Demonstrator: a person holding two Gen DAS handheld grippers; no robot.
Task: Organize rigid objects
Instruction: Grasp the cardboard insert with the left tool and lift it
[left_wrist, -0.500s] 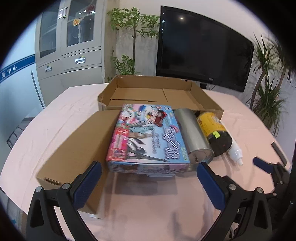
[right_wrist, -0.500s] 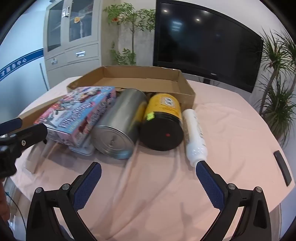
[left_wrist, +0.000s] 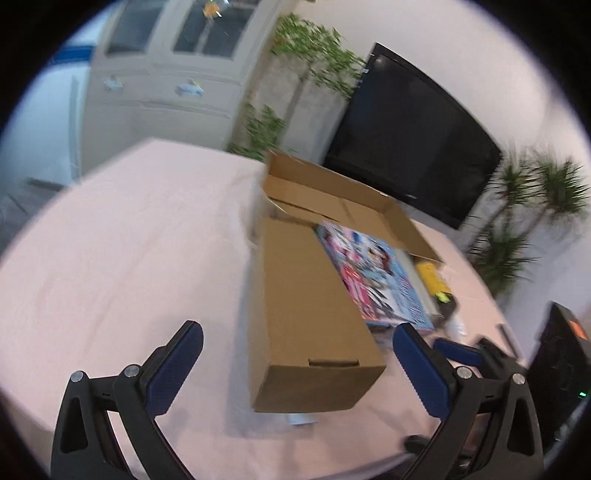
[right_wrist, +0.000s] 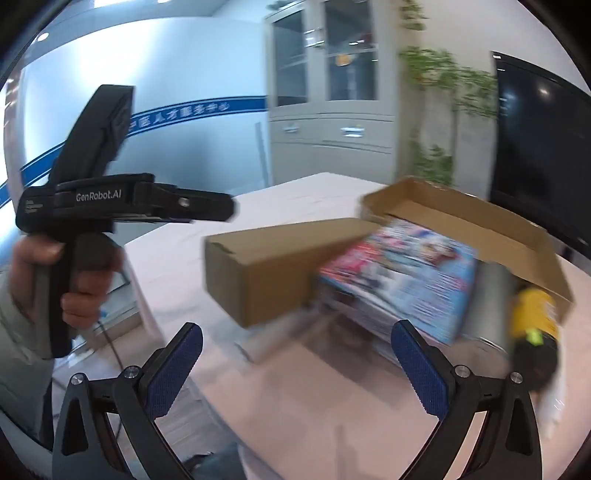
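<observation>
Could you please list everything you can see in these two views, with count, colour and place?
cardboard box: 1, brown, closed, on the table beside the tray
cardboard tray: 1, brown, open, far side of the table
picture box: 1, colourful, between the cardboard box and the metal can
metal can: 1, silver, lying beside the picture box
yellow can: 1, yellow with black lid, lying right of the metal can
tablecloth: 1, pink
television: 1, black, at the wall
cabinet: 1, grey
plants: several, green
left gripper: jaws open
right gripper: jaws open
</observation>
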